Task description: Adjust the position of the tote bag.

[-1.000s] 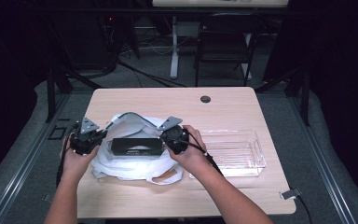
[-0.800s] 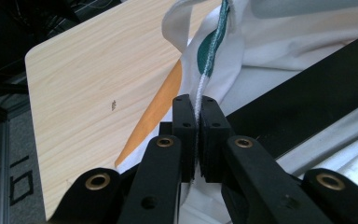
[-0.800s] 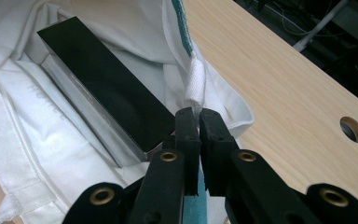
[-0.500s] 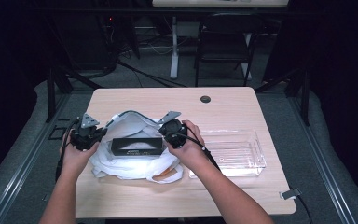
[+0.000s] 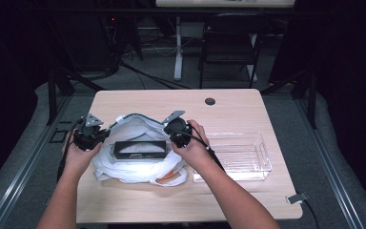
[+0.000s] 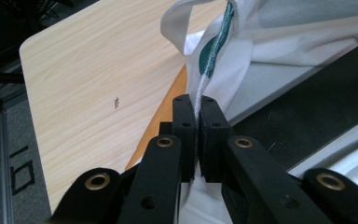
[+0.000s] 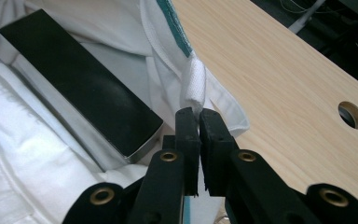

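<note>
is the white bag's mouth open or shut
Open. The left gripper and right gripper each pinch the rim of the white bag and hold it apart, with the black box lying in the opening.

The fabric pinched between my left gripper (image 6: 196, 140) jaws disappears behind them, so I can't see how deep the bite goes. The black box (image 5: 139, 149) carries lettering too small to read. The white bag (image 5: 138, 167) perhaps hides something orange underneath, mostly covered.

white cloth bag (image 5: 138, 164) | mouth open, on table | long black box (image 5: 139, 149) lying inside
</note>
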`<state>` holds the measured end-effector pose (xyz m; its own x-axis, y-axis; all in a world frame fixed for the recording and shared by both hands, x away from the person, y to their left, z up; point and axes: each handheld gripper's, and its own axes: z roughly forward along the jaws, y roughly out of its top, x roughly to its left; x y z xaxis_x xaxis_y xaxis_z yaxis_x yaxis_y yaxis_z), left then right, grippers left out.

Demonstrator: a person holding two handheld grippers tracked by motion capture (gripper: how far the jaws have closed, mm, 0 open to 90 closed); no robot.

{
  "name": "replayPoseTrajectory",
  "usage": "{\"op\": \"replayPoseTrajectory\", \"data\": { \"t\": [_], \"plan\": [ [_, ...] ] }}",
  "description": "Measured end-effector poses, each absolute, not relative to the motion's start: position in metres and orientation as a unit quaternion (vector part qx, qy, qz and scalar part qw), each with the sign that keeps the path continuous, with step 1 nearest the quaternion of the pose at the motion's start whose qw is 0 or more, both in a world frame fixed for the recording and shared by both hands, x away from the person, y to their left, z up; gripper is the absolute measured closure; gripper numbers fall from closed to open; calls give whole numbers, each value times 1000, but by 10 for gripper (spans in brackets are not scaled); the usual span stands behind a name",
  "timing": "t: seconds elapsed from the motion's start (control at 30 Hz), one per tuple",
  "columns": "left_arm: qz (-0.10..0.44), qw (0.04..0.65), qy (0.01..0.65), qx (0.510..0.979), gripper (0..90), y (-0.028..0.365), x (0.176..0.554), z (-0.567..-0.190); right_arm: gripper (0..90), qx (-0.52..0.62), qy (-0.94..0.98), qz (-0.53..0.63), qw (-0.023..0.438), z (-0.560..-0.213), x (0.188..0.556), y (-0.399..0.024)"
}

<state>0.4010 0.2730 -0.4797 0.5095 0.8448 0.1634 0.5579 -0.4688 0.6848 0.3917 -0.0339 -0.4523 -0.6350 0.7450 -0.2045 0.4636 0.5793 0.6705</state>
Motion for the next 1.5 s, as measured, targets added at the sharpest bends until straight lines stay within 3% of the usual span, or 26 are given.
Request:
{"op": "replayPoseTrajectory", "data": {
  "t": [0.73, 1.0, 1.27, 1.5],
  "plan": [
    [234, 282, 437, 822, 875, 270, 414, -489, 870, 363, 852, 260, 275, -464, 407, -29],
    [229, 281, 438, 823, 876, 270, 416, -489, 856, 364, 853, 269, 261, -464, 410, -31],
    [228, 277, 438, 824, 876, 269, 417, -488, 736, 359, 860, 272, 240, -468, 414, -30],
    [225, 278, 438, 825, 877, 269, 419, -489, 750, 365, 859, 274, 233, -473, 420, -29]
  ]
}}
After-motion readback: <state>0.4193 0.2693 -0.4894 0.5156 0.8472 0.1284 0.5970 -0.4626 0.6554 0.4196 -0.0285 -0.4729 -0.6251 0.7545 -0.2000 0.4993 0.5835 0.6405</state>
